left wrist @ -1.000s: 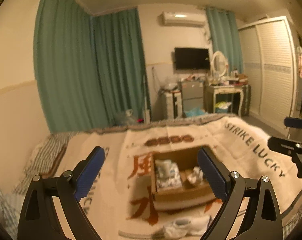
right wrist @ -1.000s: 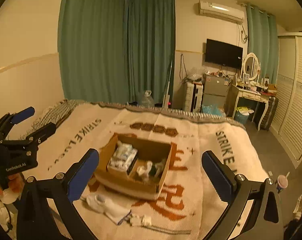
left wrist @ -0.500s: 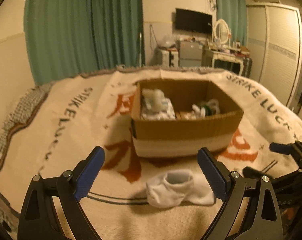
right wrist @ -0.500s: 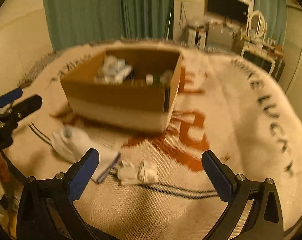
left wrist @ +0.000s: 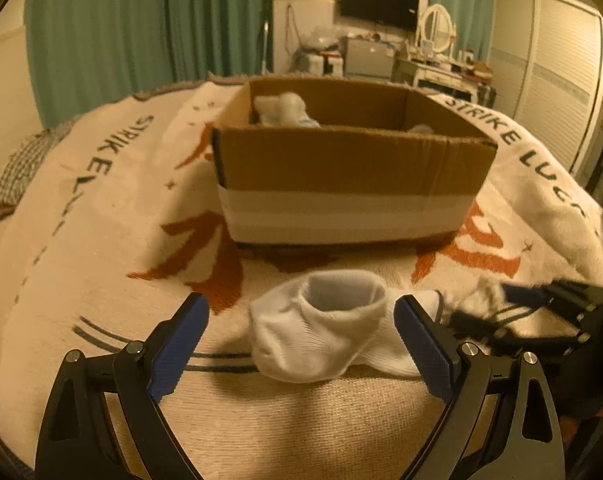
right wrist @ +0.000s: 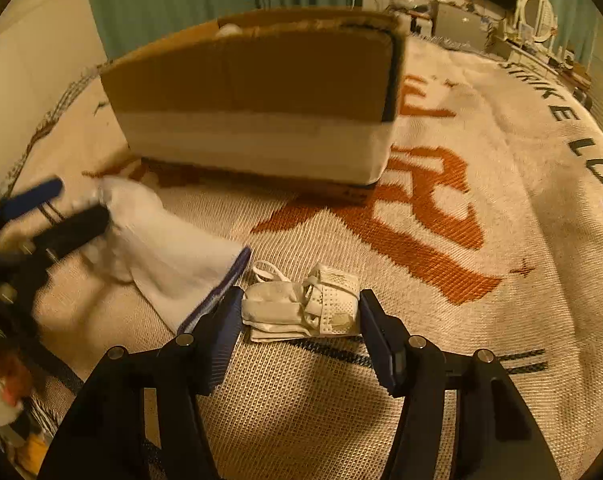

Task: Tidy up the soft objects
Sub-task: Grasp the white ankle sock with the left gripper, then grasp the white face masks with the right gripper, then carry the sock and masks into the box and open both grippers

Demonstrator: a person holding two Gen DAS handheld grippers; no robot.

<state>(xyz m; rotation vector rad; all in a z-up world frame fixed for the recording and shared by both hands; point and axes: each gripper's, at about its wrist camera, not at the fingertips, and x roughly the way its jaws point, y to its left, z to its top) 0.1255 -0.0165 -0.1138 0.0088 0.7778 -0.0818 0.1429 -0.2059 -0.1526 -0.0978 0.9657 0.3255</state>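
We see a bed covered by a cream blanket (left wrist: pixel 101 264) with rust-red characters and black lettering. A cardboard box (left wrist: pixel 349 168) sits on the blanket near its middle, open at the top, with pale soft items showing inside along its far left wall.

Our left gripper (left wrist: pixel 301 316) is spread wide, its blue-padded fingers (left wrist: pixel 177 344) on either side of a white sock (left wrist: pixel 321 340) that lies on the blanket just in front of the box, toward the near edge of the bed. The sock's cuff stands open and faces us. The pads do not touch it, and the gripper holds nothing.

Our right gripper (right wrist: pixel 299 316) is narrower, with its jaws bracketing a folded white face mask (right wrist: pixel 301 308) that lies on the blanket beside the sock's (right wrist: pixel 169 264) toe end. The fingers sit right at the mask's two ends; we cannot tell whether they are pressing on it. The mask rests flat on the blanket, well in front of the box (right wrist: pixel 257 92).
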